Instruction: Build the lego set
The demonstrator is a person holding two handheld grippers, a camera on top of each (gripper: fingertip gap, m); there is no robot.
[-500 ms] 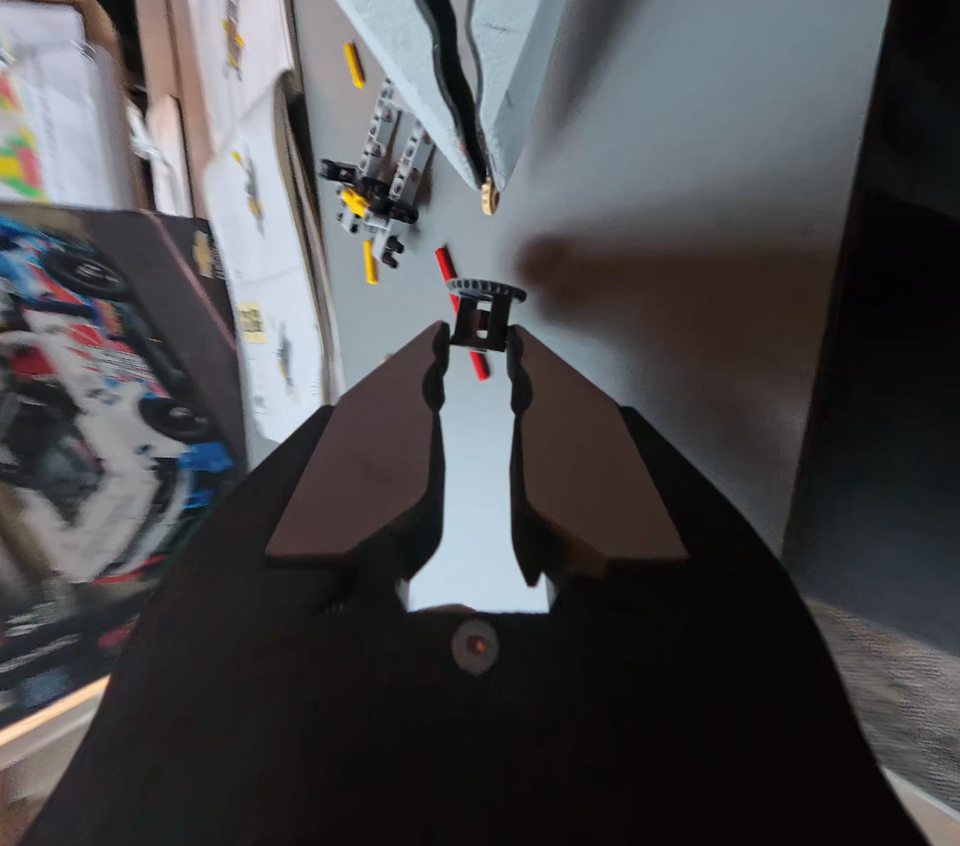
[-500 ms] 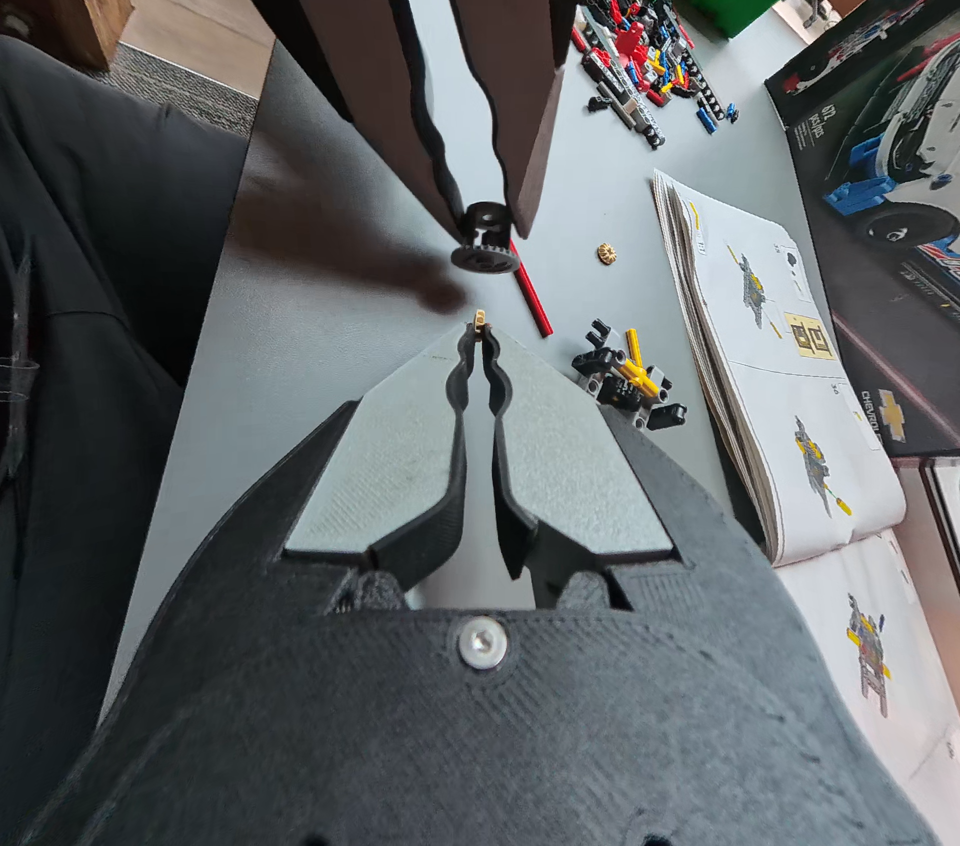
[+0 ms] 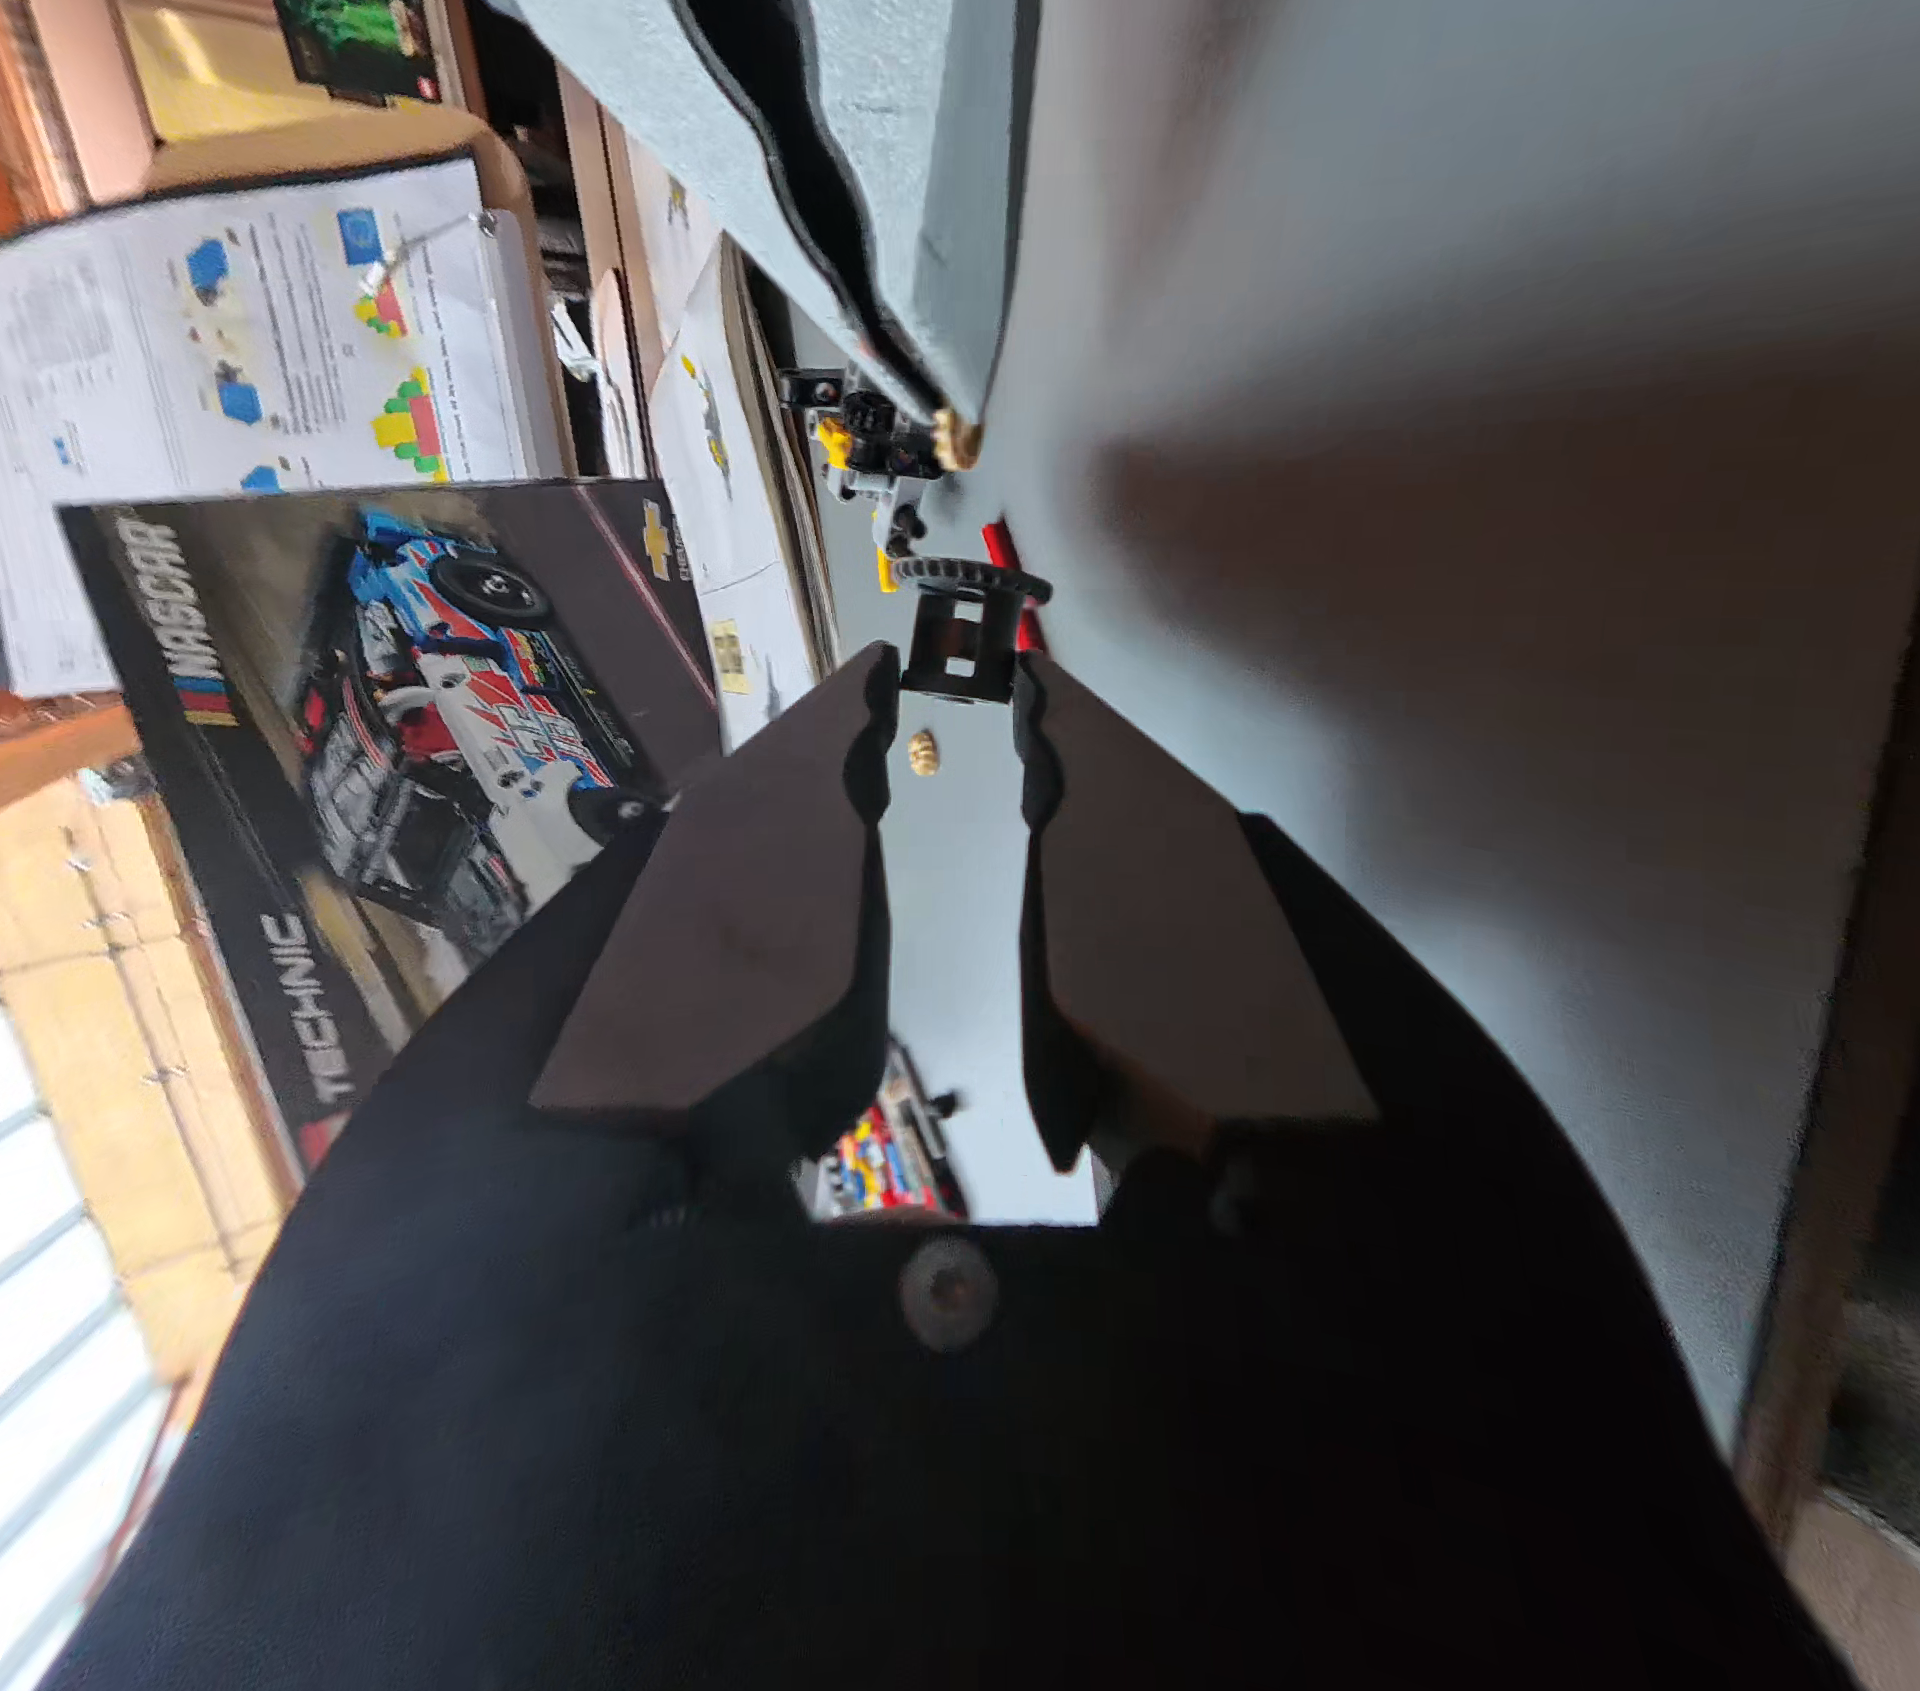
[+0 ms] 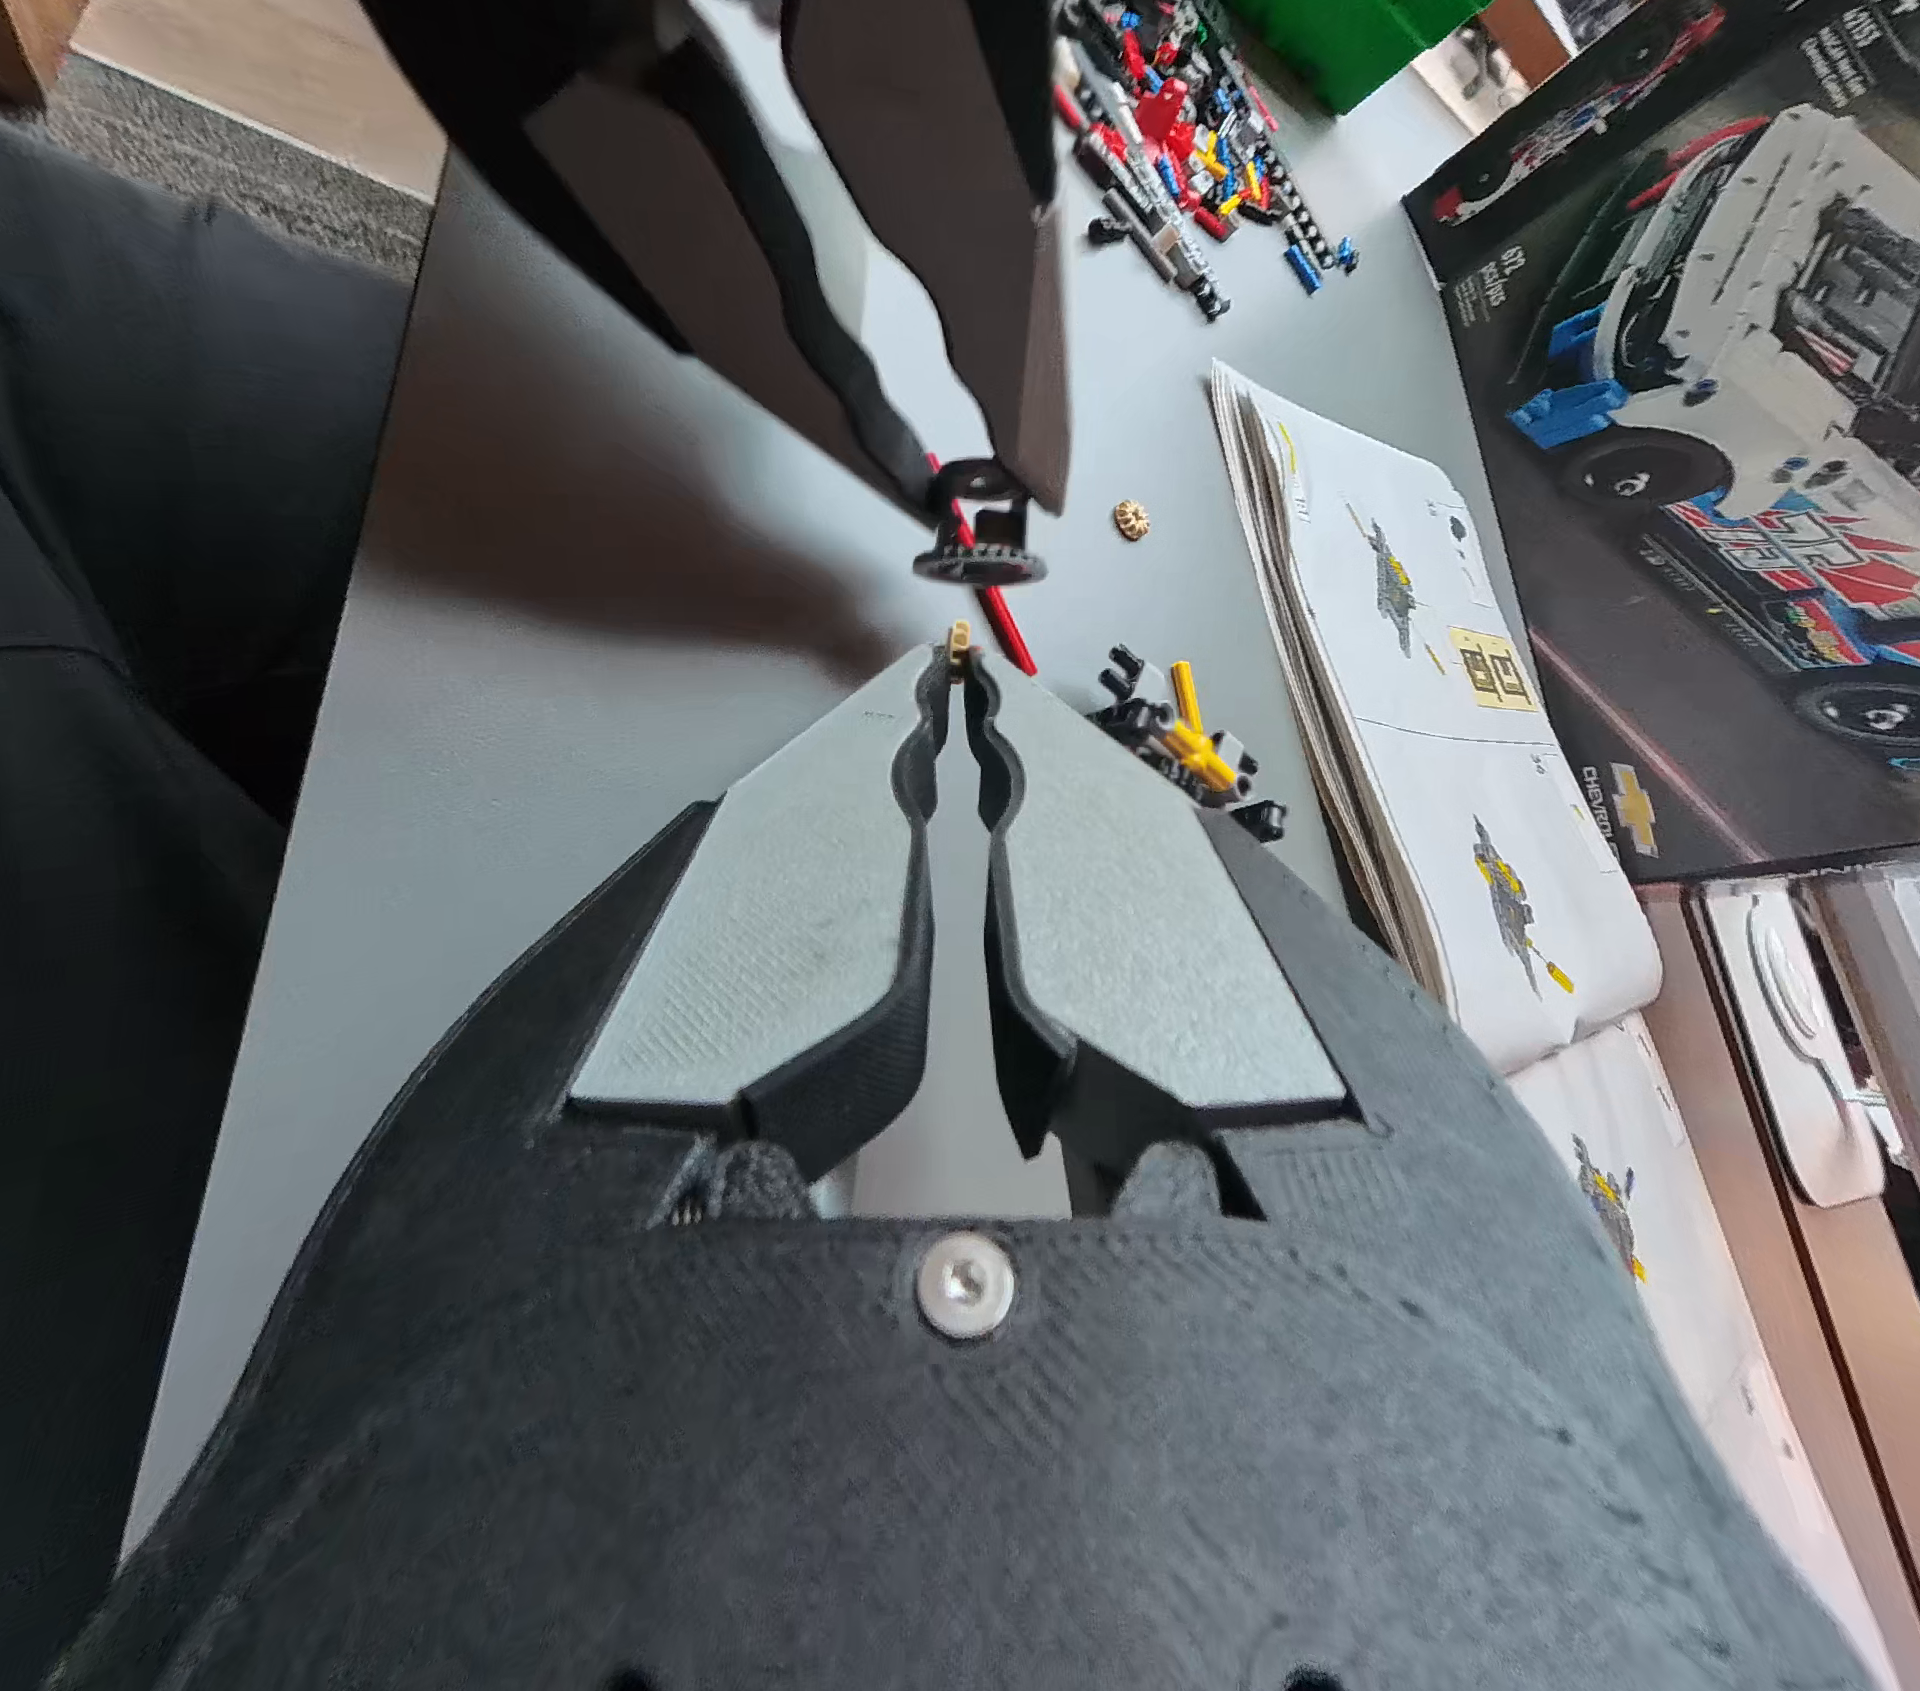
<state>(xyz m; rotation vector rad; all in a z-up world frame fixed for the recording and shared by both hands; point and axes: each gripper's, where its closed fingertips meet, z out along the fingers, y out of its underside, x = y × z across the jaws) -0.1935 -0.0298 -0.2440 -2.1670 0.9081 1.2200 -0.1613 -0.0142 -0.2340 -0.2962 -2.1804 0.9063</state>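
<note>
Right wrist view: tan gear (image 4: 958,636) between tongs' (image 4: 960,667) tips.

My left gripper (image 3: 956,673) now tilts lower toward the grey table (image 4: 582,706), so its black gear piece (image 4: 979,535) sits closer to my right gripper (image 4: 959,667) and its tan gear (image 4: 959,636).

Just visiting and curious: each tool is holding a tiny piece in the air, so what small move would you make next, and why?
Probably ease the right gripper forward so its small tan gear reaches the black gear housing held by the left gripper. Both grippers' jaws are shut on their pieces above the table, tips facing, with a short gap between the pieces.
</note>
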